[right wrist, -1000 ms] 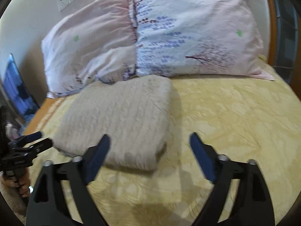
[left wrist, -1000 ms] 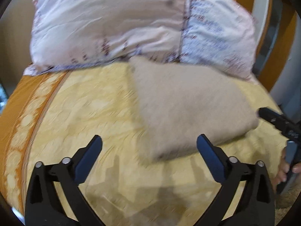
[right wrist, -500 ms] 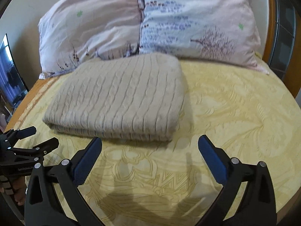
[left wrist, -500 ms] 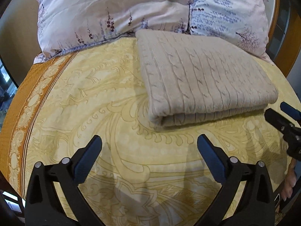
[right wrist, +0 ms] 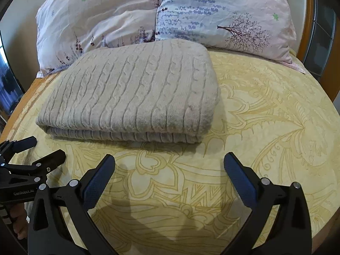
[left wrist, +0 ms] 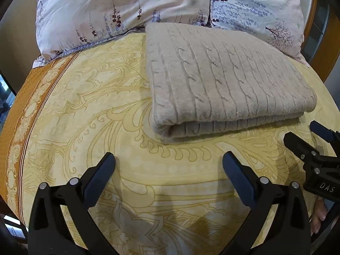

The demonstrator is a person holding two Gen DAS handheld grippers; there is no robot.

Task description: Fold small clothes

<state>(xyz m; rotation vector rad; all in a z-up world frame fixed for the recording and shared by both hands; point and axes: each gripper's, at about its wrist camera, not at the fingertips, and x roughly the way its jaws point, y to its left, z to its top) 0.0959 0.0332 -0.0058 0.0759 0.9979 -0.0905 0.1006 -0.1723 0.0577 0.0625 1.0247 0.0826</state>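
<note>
Sweater (left wrist: 223, 80), beige cable-knit, is seen folded into a rectangle on the yellow bedspread (left wrist: 95, 110), its far edge touching two floral pillows (right wrist: 161, 12) at the headboard. L gripper (left wrist: 169, 170) is held wide open w/ nothing gripped, near the folded edge but apart; R gripper (right wrist: 170, 170) likewise spread wide, empty

— Left wrist view? 
— Low over the bedspread (left wrist: 85, 110), facing the pillows (left wrist: 127, 10); left gripper (left wrist: 169, 165) in the foreground, folded knit (left wrist: 223, 80) near, ahead-right.

— Right wrist view? 
— Same height and heading, knit ahead-left. Both share knit, pillows, bedspread; each catches the other gripper at its edge.
</note>
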